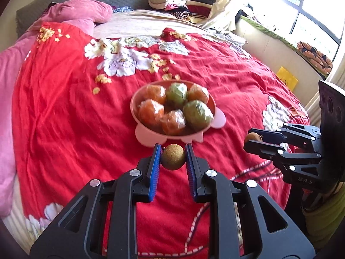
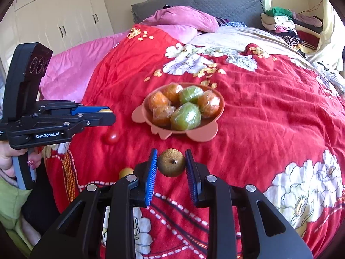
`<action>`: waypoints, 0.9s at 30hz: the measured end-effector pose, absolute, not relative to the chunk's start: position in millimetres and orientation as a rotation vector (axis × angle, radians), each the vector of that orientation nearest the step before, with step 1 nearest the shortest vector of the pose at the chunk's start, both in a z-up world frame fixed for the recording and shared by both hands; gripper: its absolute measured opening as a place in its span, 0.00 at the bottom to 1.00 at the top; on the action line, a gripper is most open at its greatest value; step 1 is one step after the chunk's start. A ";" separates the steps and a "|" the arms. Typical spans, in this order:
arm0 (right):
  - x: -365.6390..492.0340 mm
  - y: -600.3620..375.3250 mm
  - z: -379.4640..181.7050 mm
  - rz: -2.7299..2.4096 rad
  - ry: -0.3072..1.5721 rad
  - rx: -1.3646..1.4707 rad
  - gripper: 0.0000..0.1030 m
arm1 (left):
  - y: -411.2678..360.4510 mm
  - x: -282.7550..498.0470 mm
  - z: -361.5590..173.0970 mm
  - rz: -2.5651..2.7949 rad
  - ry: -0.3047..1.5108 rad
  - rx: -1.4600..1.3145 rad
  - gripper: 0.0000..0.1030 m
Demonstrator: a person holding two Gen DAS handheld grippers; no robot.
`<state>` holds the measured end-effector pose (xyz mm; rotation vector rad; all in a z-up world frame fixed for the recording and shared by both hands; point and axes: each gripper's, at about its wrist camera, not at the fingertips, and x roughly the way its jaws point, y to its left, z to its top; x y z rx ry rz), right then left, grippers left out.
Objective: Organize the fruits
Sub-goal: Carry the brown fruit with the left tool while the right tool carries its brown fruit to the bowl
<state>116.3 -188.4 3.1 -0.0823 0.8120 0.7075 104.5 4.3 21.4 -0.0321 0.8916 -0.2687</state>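
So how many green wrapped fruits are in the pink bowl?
2. One green fruit sits toward the back of the pink bowl, between orange ones; the other green fruit is at the front. More could be hidden underneath.

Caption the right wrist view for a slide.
Right gripper holds a brown fruit before the pink bowl of wrapped fruit; left gripper grips another.

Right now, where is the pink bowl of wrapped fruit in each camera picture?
Left wrist view: the pink bowl sits at the middle, just beyond the left gripper.
Right wrist view: the pink bowl sits just above the middle, beyond the right gripper.
Shared landmark: the pink pillow at the headboard.
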 end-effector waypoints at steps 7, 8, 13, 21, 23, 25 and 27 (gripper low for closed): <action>129.2 -191.2 11.1 0.700 0.791 -0.066 0.24 | 0.5 126.0 23.1 -0.264 0.894 -0.018 0.15; 131.0 -191.4 11.9 0.699 0.788 -0.064 0.24 | -0.2 128.1 22.9 -0.264 0.895 -0.017 0.15; 143.1 -191.5 15.2 0.690 0.779 -0.056 0.24 | -3.8 142.5 18.3 -0.261 0.906 -0.011 0.15; 162.7 -192.9 17.6 0.675 0.770 -0.036 0.24 | -6.1 158.5 2.8 -0.241 0.928 0.004 0.15; 167.0 -193.6 17.2 0.670 0.771 -0.031 0.24 | -5.9 161.4 -0.4 -0.239 0.932 0.003 0.15; 170.7 -193.8 16.2 0.668 0.773 -0.027 0.24 | -6.1 163.5 -2.8 -0.234 0.935 0.007 0.15; 174.4 -193.1 14.6 0.664 0.776 -0.026 0.24 | -5.2 166.1 -5.4 -0.229 0.939 0.006 0.15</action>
